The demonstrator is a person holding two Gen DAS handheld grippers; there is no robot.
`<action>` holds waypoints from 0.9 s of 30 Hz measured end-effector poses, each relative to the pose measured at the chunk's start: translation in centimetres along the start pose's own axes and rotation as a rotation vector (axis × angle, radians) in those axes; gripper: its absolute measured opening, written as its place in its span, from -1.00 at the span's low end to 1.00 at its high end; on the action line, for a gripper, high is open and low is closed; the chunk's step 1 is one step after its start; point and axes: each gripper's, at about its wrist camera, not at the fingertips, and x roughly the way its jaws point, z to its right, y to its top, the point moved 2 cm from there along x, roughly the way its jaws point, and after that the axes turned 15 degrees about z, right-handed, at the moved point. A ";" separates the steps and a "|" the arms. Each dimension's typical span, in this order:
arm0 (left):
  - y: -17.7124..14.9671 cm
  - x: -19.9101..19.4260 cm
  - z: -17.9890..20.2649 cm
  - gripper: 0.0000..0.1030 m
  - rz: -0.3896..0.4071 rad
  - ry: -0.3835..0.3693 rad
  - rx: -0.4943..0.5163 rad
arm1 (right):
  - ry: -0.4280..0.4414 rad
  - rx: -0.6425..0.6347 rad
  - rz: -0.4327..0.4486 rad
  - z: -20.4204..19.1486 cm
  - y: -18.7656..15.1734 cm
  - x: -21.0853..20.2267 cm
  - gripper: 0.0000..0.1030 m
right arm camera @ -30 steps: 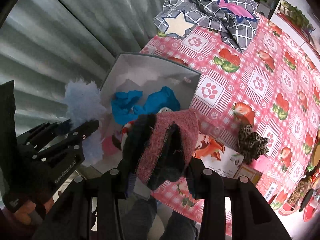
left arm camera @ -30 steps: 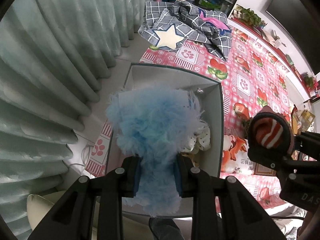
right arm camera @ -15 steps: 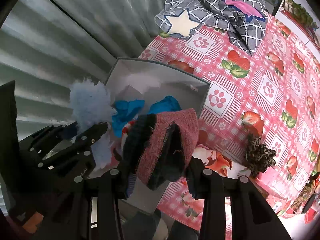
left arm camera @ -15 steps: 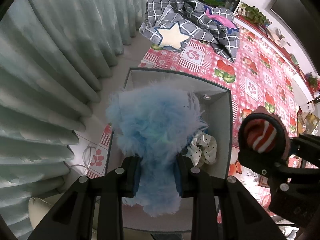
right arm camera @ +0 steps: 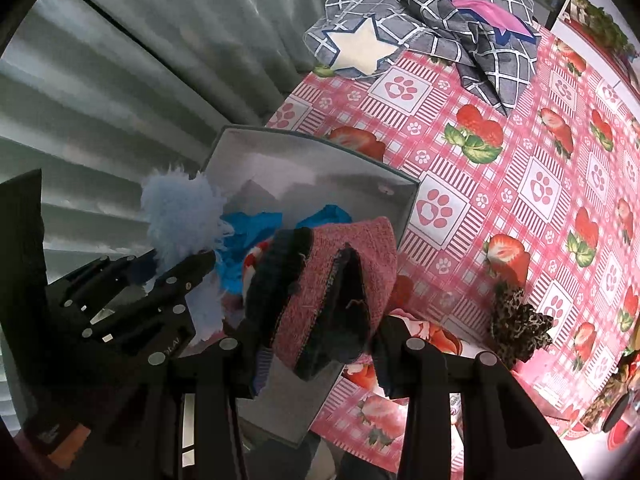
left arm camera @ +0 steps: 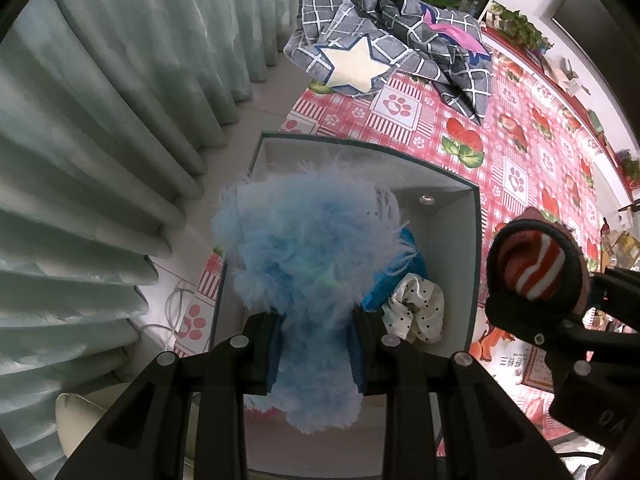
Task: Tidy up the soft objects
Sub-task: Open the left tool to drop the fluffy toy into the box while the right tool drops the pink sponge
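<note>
Working across from the left, I see the pale curtain (left arm camera: 100,160) filling the nine o'clock side, then my left claw (left arm camera: 316,356) clamped on a fluffy blue plush (left arm camera: 304,256), hanging right above the grey box (left arm camera: 474,264) with its lower tuft dangling below the fingers. Inside the box, at about four o'clock from the plush, lie a bright blue cloth (left arm camera: 404,276) and a white polka-dot scrunchie (left arm camera: 418,310), so I judge part of the sorting is done.

Further right, my right claw (right arm camera: 316,344) grips a pink and dark knitted sock bundle (right arm camera: 340,280), held over the box's near right corner; from the left camera its rolled end shows orange and white stripes. It is not yet inside.

On the desk, covered by a pink strawberry-and-paw tablecloth (right arm camera: 540,184), a leopard-print scrunchie (right arm camera: 516,326) sits at three o'clock of the right claw, well apart from the box. At twelve o'clock a grey checked blanket with star patches (right arm camera: 420,20) lies crumpled at the far edge.

My reading: two items in, two in hand about to be dropped, and at least the leopard scrunchie left; whether the blanket belongs in the box I cannot tell.
</note>
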 end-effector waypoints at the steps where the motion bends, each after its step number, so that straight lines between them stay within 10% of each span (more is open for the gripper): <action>1: 0.0 0.1 0.0 -0.42 -0.002 0.000 0.001 | 0.002 0.000 -0.001 0.0 0.1 0.0 -0.18; 10: 0.1 0.4 0.0 -0.35 -0.006 -0.014 0.003 | 0.008 0.001 -0.007 0.1 0.4 0.6 -0.18; 15: 0.5 -0.1 0.1 0.28 0.022 -0.019 0.000 | 0.010 0.006 -0.007 0.2 0.7 0.7 -0.11; 22: 0.6 0.2 -1.0 0.55 0.011 0.002 -0.055 | -0.006 0.035 0.010 0.9 1.0 0.2 0.64; 27: 0.7 0.1 -0.9 0.77 0.014 0.042 -0.045 | 0.004 0.038 0.007 0.7 1.1 -0.1 0.65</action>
